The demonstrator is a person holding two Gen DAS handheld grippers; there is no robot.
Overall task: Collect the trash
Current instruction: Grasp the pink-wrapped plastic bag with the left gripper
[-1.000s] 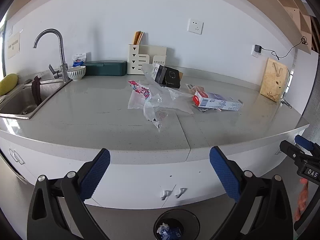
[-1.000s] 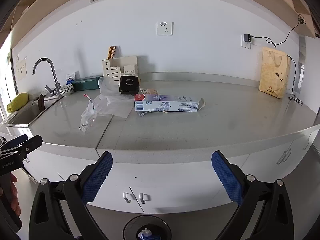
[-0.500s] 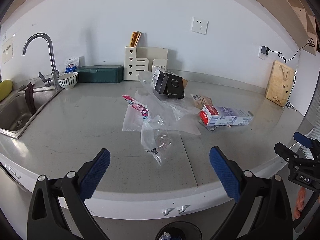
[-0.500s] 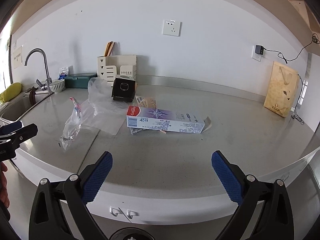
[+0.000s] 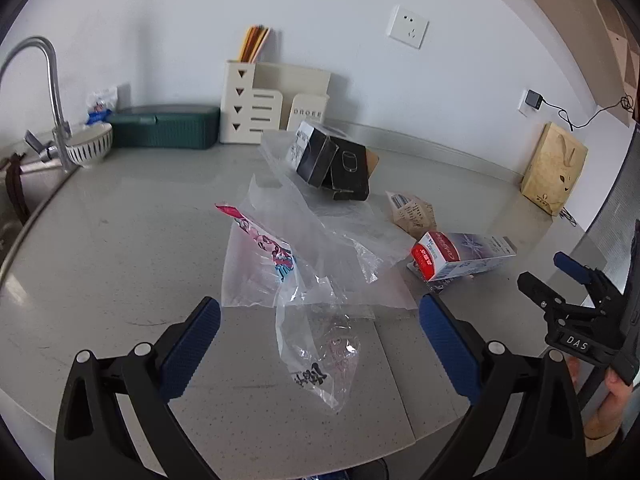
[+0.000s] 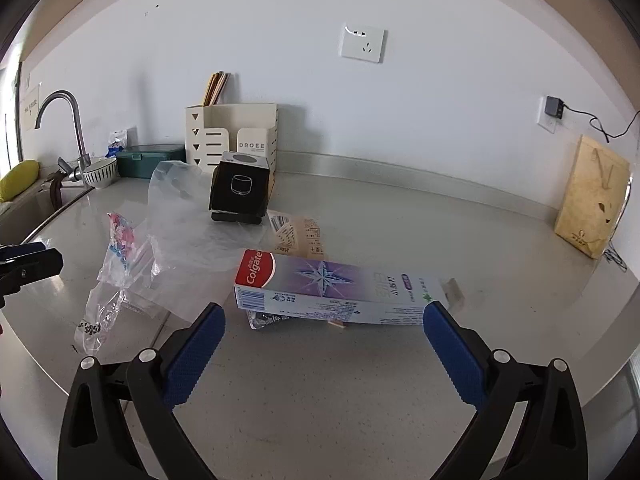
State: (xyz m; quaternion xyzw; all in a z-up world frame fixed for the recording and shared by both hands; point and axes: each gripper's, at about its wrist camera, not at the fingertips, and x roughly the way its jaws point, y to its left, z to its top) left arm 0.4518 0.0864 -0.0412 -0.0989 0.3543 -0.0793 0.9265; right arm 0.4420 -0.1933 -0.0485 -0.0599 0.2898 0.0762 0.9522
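Trash lies on the grey counter (image 5: 120, 248): a small clear plastic bag (image 5: 320, 344), a larger clear bag with a pink wrapper (image 5: 264, 240), a black box (image 5: 332, 164), a crumpled brown receipt (image 5: 412, 212) and a Colgate toothpaste box (image 5: 460, 254). My left gripper (image 5: 320, 344) is open, its jaws wide either side of the small bag. My right gripper (image 6: 324, 348) is open just in front of the toothpaste box (image 6: 332, 288). The black box (image 6: 240, 188) and clear bags (image 6: 176, 248) show in the right wrist view too.
A sink with a tap (image 5: 48, 92), a striped bowl (image 5: 90, 148), a green container (image 5: 164, 126) and a cream utensil holder (image 5: 272, 104) stand at the back left. A brown paper bag (image 5: 554, 172) leans on the wall at right.
Both grippers have moved up and forward from below the counter edge to over the counter. The floor bin has dropped out of view. Both stay open.
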